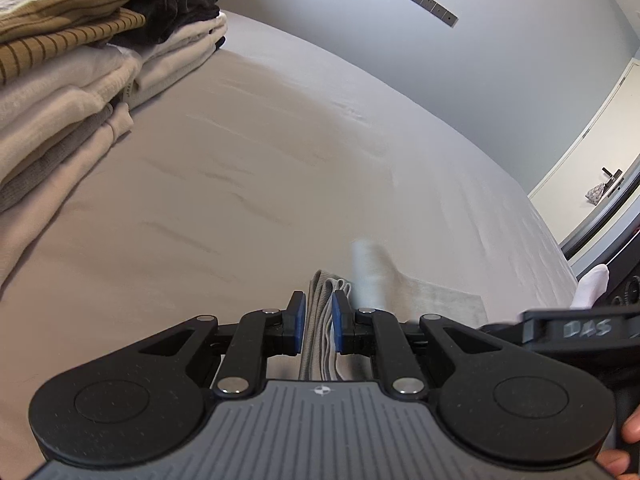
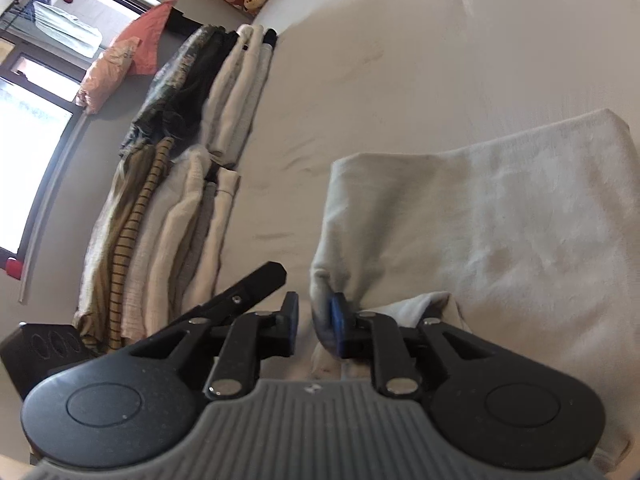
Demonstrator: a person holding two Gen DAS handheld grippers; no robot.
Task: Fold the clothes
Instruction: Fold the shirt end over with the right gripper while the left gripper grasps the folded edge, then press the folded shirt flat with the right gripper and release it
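A pale grey-white garment lies partly folded on the bed sheet. In the left wrist view its ribbed hem stands bunched between the blue pads of my left gripper, which is shut on it, and the rest of the garment trails to the right. My right gripper has a fold of the garment's edge against its right pad; the jaws stand apart with a gap on the left side.
Stacks of folded clothes sit on the bed at the left, also in the right wrist view. Pillows lie by the window. A grey wall and a door are beyond the bed.
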